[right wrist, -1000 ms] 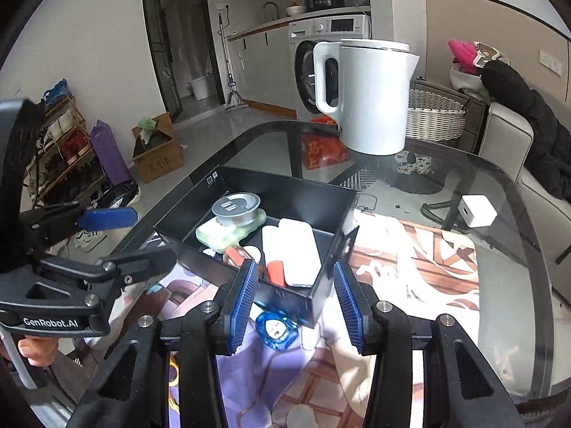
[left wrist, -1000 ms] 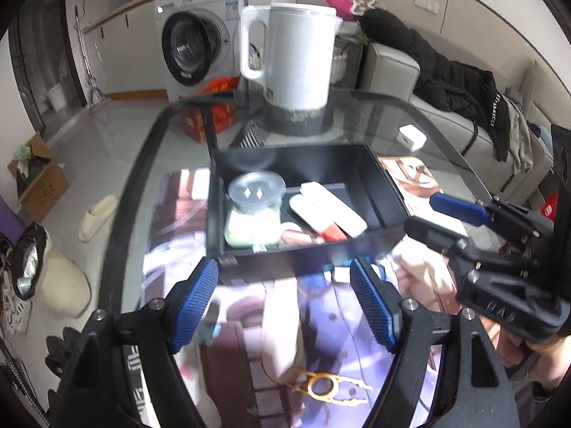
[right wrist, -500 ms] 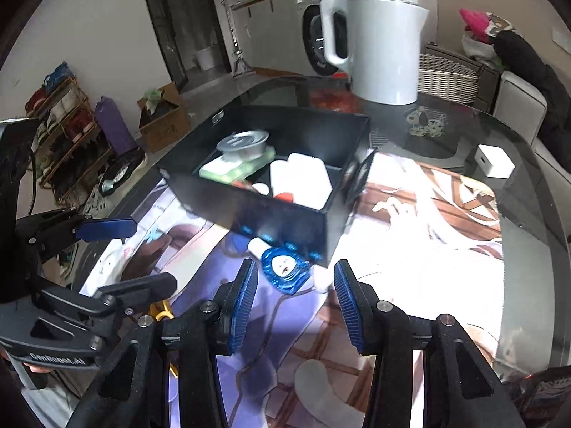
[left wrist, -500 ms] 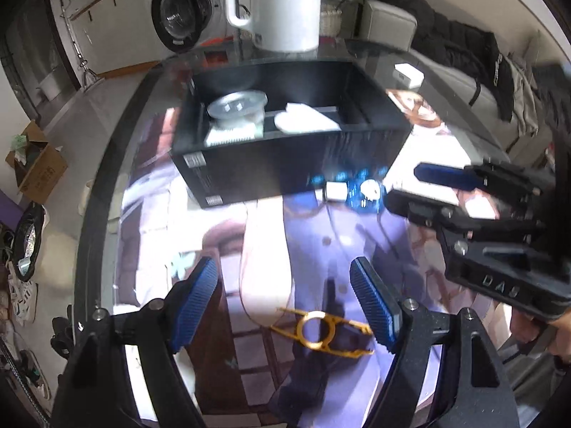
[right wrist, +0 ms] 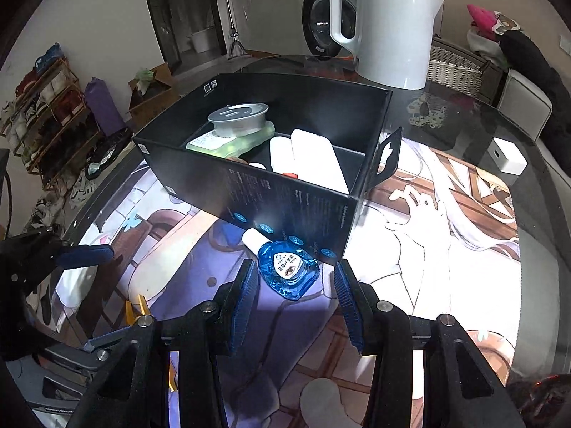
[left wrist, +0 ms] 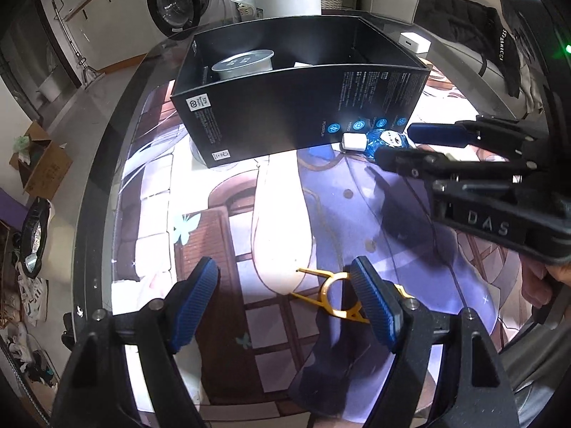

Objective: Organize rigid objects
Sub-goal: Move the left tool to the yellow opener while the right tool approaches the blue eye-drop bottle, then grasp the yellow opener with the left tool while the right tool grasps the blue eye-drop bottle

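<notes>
A black box (left wrist: 296, 107) (right wrist: 285, 199) stands on the printed mat, holding a round grey tin (right wrist: 238, 117), a green item (right wrist: 232, 142) and white cases (right wrist: 307, 160). A blue eye-drop bottle (right wrist: 288, 267) (left wrist: 383, 141) lies against the box's front wall. My right gripper (right wrist: 292, 299) is open, just before the bottle, jaws either side of it. A yellow tool (left wrist: 330, 294) lies on the mat. My left gripper (left wrist: 285, 296) is open above the mat, its right finger (left wrist: 373, 303) over the yellow tool. The right gripper also shows in the left wrist view (left wrist: 399, 142).
A white kettle (right wrist: 385, 25) stands behind the box on the glass table (right wrist: 535, 185). A small white charger (right wrist: 506, 155) lies at the right. The table's curved edge (left wrist: 96, 178) runs along the left. Sofa, basket and washing machine lie beyond.
Both grippers have pulled back from the box and lowered toward the mat. The blue bottle now lies between the right jaws; the yellow tool is now at the left gripper's right finger.
</notes>
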Demonstrator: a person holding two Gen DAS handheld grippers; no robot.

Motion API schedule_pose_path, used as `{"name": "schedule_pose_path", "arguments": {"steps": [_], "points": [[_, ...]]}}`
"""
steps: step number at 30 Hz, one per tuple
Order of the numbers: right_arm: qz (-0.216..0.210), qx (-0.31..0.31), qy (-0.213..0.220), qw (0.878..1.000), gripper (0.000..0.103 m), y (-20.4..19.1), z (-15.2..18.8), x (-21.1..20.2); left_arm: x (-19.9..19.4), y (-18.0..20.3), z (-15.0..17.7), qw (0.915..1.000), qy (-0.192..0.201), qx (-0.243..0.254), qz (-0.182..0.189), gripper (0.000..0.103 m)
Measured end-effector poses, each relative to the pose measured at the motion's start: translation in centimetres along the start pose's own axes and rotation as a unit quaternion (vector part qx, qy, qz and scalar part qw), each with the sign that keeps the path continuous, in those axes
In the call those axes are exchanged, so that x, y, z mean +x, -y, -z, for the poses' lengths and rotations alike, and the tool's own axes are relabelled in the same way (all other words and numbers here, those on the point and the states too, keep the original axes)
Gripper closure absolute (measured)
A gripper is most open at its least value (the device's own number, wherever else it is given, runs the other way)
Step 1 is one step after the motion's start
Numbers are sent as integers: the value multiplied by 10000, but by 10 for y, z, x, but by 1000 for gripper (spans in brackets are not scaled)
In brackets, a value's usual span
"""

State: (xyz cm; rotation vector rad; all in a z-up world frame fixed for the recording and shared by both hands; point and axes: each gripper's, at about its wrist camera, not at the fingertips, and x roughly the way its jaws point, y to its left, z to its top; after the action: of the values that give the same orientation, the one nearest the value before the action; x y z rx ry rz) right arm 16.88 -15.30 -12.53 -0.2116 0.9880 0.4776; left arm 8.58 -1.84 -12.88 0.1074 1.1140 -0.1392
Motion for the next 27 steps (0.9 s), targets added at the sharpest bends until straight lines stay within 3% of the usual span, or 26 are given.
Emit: {"name": "schedule_pose_path", "arguments": {"steps": [6,22,27], "points": [[-255,-207,-141,9994,57,-15,6,0,-1,-6,-1,9999,-25,-103,39,25],[-56,-366,-84,9993,57,-24,-4,7,-6,3,14,9995,-147,103,259,25],[-48,-361,-136,9992,51,-28,-4,11,-4,8,18,9992,-213,232,234,25]]}}
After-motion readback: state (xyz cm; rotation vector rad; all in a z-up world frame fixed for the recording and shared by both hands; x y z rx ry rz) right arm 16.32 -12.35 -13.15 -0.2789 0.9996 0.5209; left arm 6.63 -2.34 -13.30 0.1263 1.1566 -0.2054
